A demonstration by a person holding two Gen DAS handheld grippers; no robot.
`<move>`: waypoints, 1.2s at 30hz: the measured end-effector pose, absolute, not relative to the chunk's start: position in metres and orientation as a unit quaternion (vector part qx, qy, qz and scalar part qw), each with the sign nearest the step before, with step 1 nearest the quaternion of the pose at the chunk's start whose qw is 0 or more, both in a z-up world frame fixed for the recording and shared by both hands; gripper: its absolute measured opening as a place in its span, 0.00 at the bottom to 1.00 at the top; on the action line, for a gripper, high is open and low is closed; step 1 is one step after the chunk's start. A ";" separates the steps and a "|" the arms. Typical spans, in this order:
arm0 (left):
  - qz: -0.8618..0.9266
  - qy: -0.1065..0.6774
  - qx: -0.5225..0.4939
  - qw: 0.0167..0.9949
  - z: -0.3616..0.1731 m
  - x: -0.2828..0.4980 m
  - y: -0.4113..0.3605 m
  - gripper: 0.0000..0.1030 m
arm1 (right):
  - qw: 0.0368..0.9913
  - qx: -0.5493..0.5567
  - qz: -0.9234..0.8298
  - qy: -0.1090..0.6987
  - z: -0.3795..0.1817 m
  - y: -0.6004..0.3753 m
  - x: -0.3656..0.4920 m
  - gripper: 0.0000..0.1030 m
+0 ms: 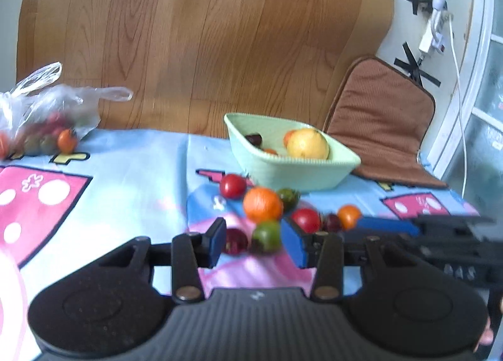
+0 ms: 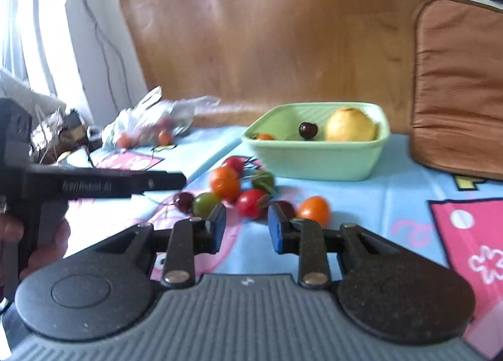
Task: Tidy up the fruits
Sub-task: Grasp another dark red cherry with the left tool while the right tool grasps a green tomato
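Note:
A light green bowl (image 1: 314,172) (image 2: 330,166) holds a yellow fruit (image 1: 307,143) (image 2: 350,125), a dark cherry (image 2: 308,130) and a small orange tomato. Loose fruits lie on the cloth in front of it: an orange (image 1: 262,205) (image 2: 224,182), red tomatoes (image 1: 232,185) (image 2: 251,203), a green tomato (image 1: 266,236) (image 2: 205,203), a dark cherry (image 1: 235,241) and a small orange tomato (image 1: 349,215) (image 2: 314,210). My left gripper (image 1: 254,243) is open around the green tomato and the cherry. My right gripper (image 2: 245,229) is open just before the red tomato.
A clear plastic bag (image 1: 47,109) (image 2: 151,125) with more tomatoes lies at the far left. A brown cushion (image 1: 383,122) (image 2: 459,84) leans behind the bowl. The other gripper's body shows at the right in the left wrist view (image 1: 456,235) and at the left in the right wrist view (image 2: 94,185).

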State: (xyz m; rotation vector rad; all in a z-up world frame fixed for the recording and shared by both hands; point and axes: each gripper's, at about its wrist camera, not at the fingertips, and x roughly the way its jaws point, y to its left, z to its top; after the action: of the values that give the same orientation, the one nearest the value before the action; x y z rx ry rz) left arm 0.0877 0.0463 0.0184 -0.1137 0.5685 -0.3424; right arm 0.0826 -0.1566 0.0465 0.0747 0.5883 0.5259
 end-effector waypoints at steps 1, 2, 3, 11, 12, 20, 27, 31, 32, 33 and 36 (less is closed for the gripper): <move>-0.162 0.278 -0.041 0.946 0.015 0.085 0.046 0.40 | 0.921 0.032 0.258 0.288 0.046 -0.151 0.084 0.31; -0.154 0.277 -0.025 0.948 0.013 0.084 0.044 0.42 | 0.920 0.028 0.260 0.292 0.046 -0.147 0.087 0.31; -0.149 0.276 -0.015 0.949 0.012 0.082 0.045 0.42 | 0.918 0.028 0.262 0.295 0.045 -0.143 0.089 0.31; -0.184 0.309 -0.074 0.930 0.007 0.110 0.074 0.44 | 0.910 -0.021 0.289 0.297 0.033 -0.114 0.099 0.32; -0.194 0.316 -0.080 0.925 0.005 0.115 0.075 0.44 | 0.907 -0.022 0.292 0.302 0.031 -0.112 0.103 0.32; -0.217 0.328 -0.130 0.910 -0.004 0.129 0.083 0.28 | 0.898 -0.025 0.288 0.333 0.022 -0.100 0.125 0.36; -0.217 0.328 -0.160 0.905 -0.004 0.118 0.079 0.28 | 0.901 -0.034 0.280 0.330 0.023 -0.102 0.115 0.27; -0.230 0.333 -0.155 0.901 -0.008 0.095 0.064 0.28 | 0.905 -0.028 0.267 0.330 0.025 -0.118 0.091 0.25; -0.235 0.332 -0.147 0.902 -0.007 0.087 0.058 0.28 | 0.906 -0.026 0.264 0.330 0.026 -0.123 0.082 0.25; -0.241 0.332 -0.136 0.902 -0.007 0.077 0.052 0.28 | 0.907 -0.021 0.264 0.328 0.027 -0.130 0.072 0.24; -0.262 0.327 -0.112 0.901 -0.006 0.050 0.033 0.28 | 0.911 -0.012 0.258 0.322 0.030 -0.148 0.037 0.15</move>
State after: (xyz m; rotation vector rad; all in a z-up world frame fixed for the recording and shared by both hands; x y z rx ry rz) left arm 0.0497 0.0329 -0.0058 -0.2322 0.6755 -0.5416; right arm 0.0372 -0.1483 0.0298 -0.0241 0.6640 0.5311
